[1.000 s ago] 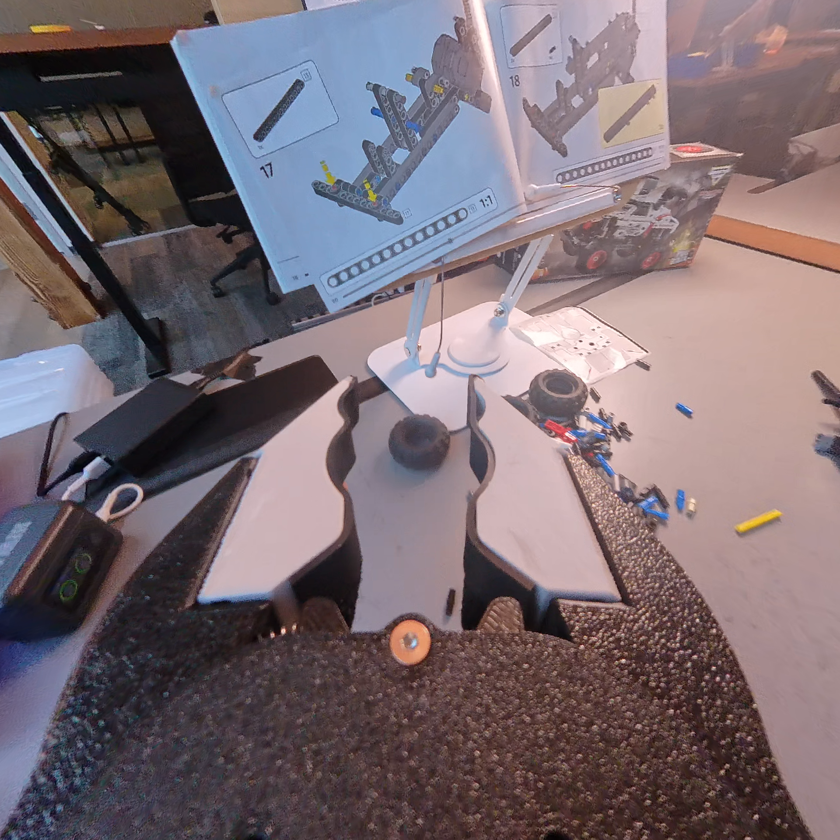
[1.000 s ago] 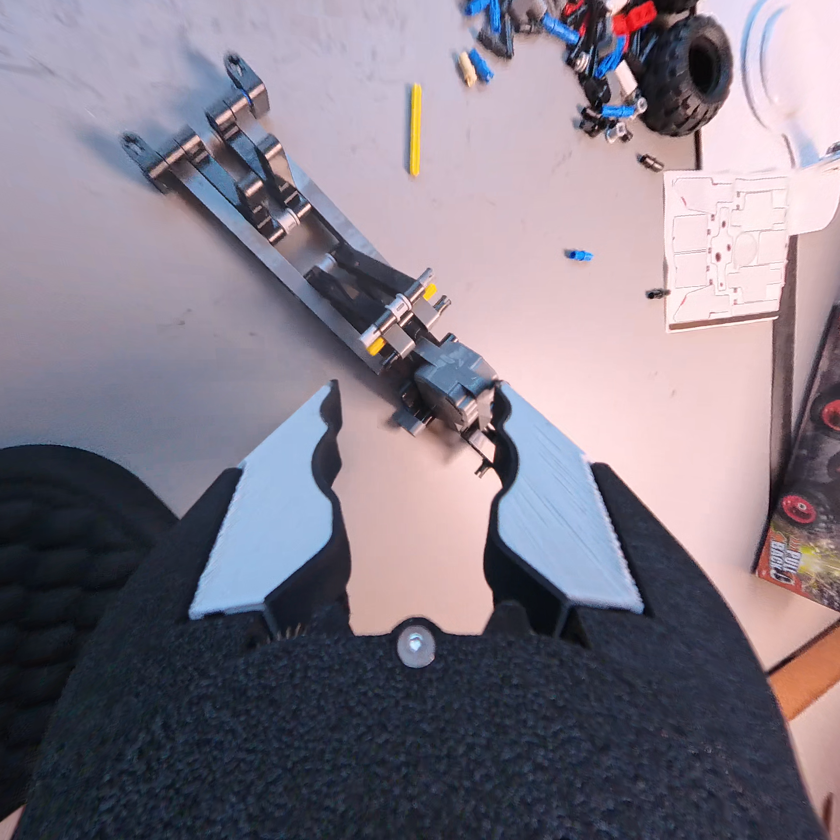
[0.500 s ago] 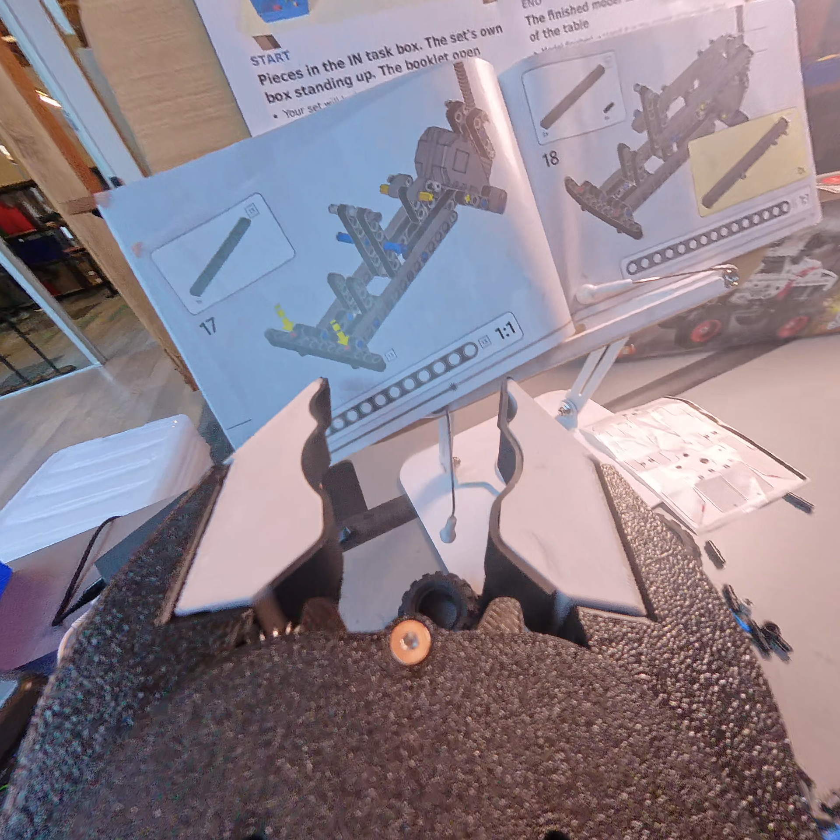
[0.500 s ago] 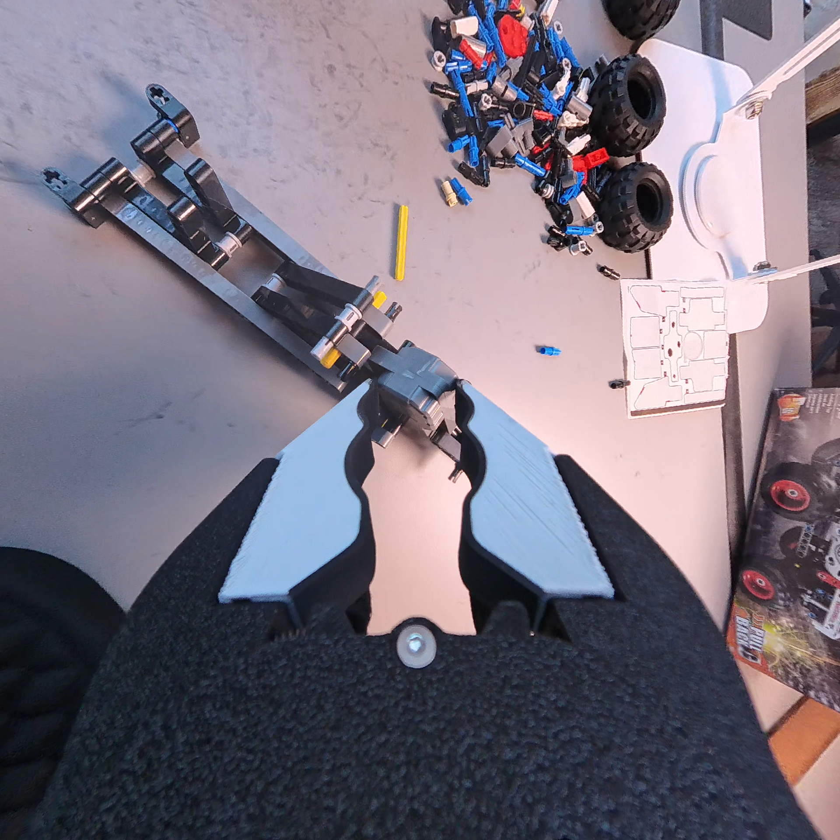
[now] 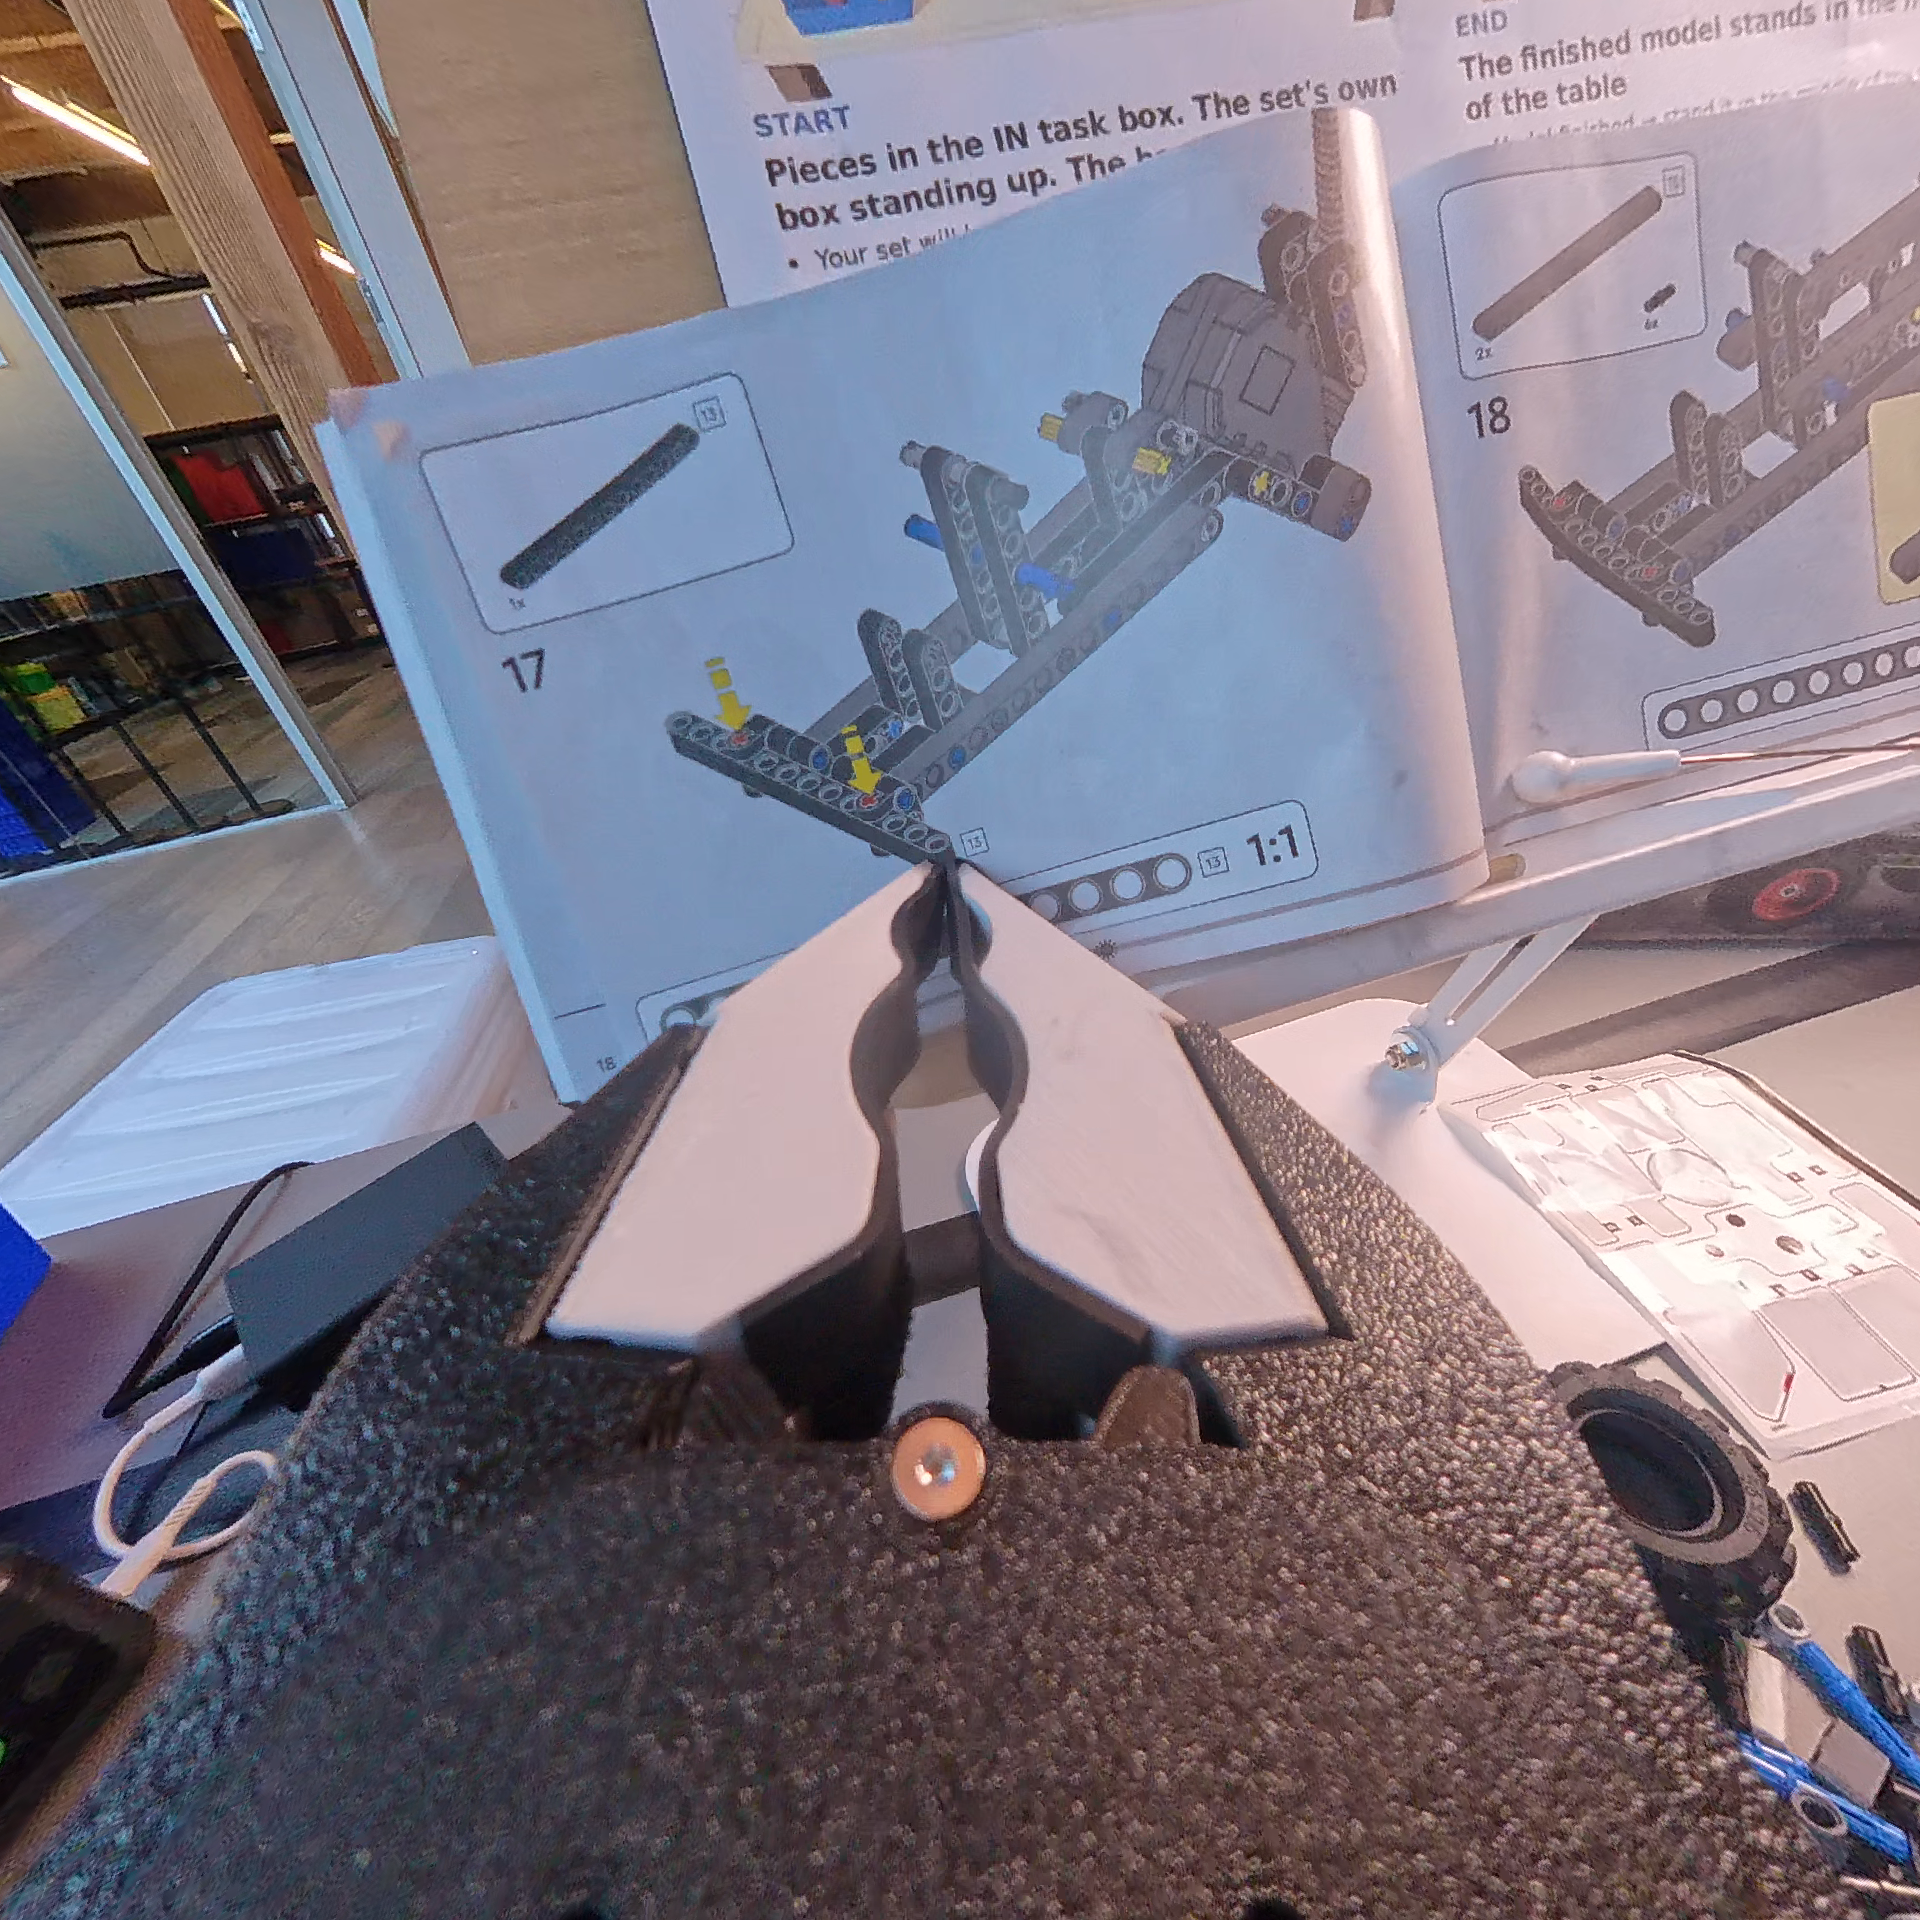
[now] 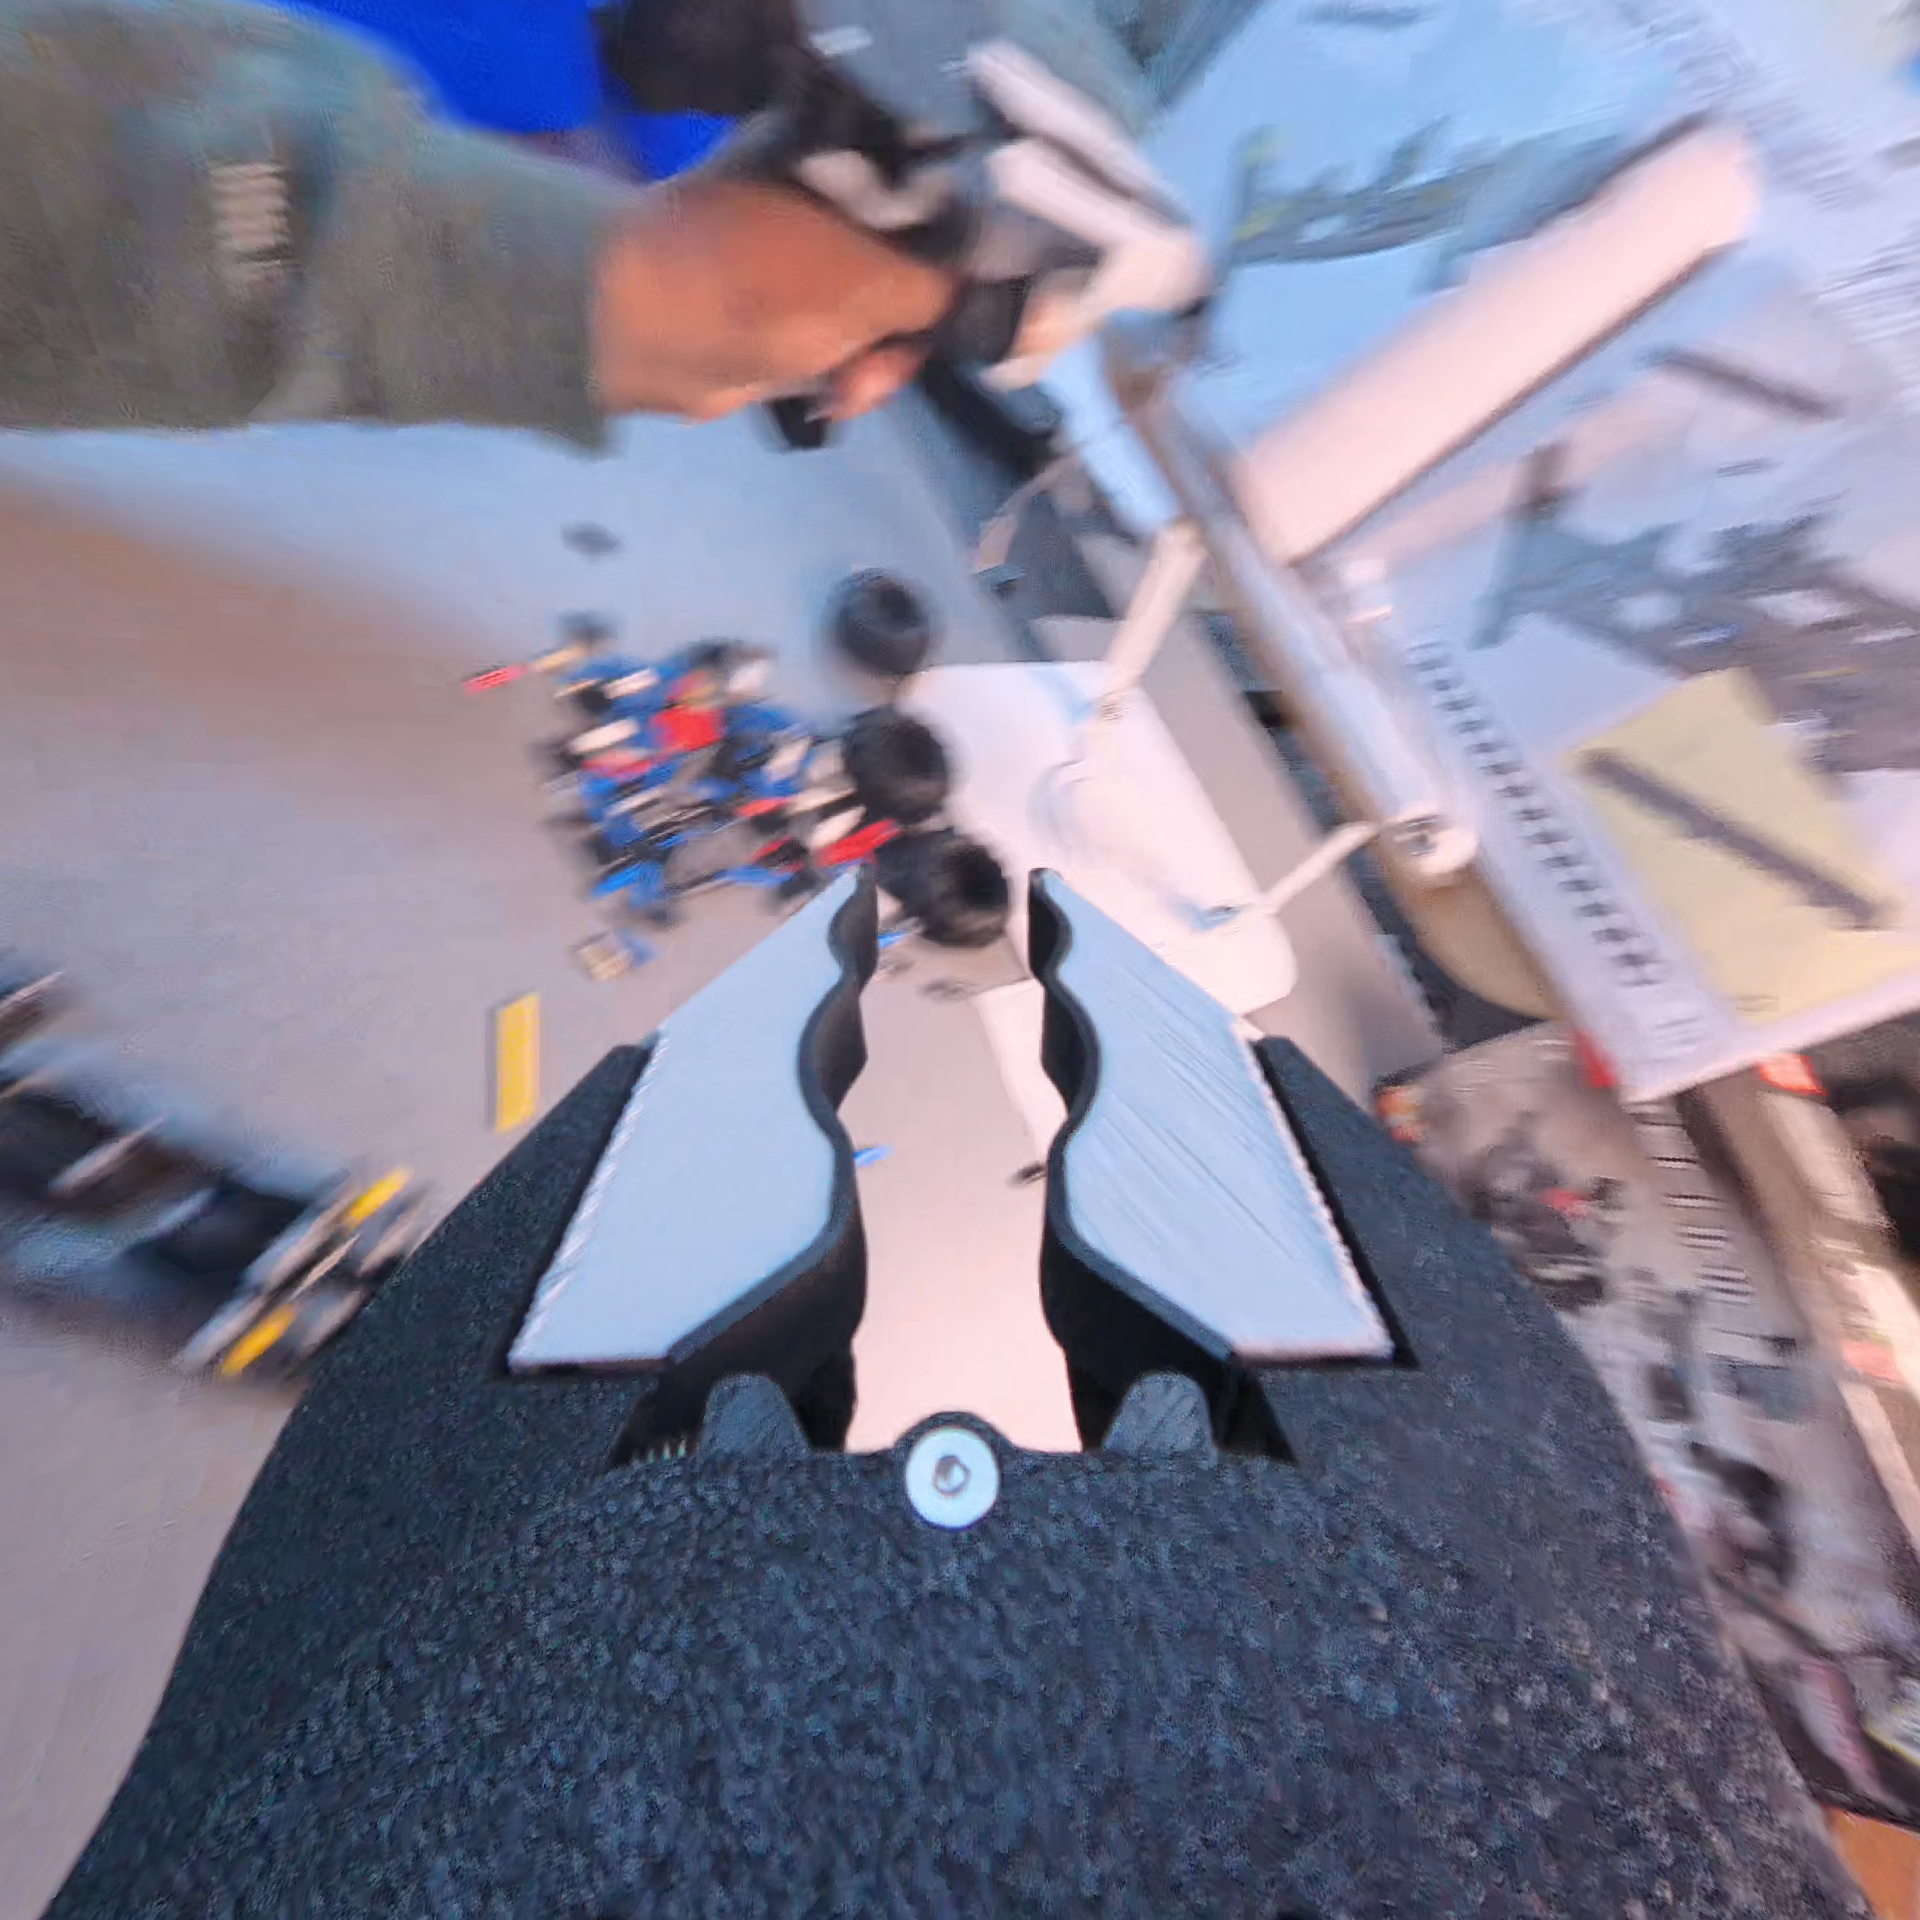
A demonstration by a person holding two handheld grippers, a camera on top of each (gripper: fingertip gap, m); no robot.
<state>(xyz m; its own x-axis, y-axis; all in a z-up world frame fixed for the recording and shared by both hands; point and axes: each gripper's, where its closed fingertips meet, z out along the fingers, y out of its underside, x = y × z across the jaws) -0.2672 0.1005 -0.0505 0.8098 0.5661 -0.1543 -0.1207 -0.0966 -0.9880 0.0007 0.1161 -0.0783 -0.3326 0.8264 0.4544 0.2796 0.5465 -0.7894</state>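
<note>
My left gripper (image 5: 948, 883) is shut, with its tips meeting right at the lower edge of the left page of an open instruction booklet (image 5: 1143, 623) on a white stand. I cannot tell whether the tips pinch the page. My right gripper (image 6: 951, 894) is partly open and empty, above the table and pointing at black tyres (image 6: 894, 764) beside the stand base (image 6: 1101, 821). That view is blurred. The long dark beam model (image 6: 239, 1288) lies on the table to its left. A person's hand (image 6: 748, 301) holds the left gripper (image 6: 1039, 187) up by the booklet (image 6: 1558, 364).
A pile of small blue, red and black pieces (image 6: 686, 758) and a yellow axle (image 6: 516, 1060) lie on the grey table. A tyre (image 5: 1673, 1475), a sticker sheet (image 5: 1714, 1247), a black power pack (image 5: 353, 1278) and a white lid (image 5: 260, 1060) surround the stand. The set's box (image 6: 1558, 1195) is at the right. Left tips to right tips: about 25 centimetres. The right tips stand about 15 centimetres off the yellow axle (image 6: 516, 1060).
My left gripper rose from a tyre on the table to the booklet and shut. My right gripper closed around the model's grey block, then let go and swung up toward the stand.
</note>
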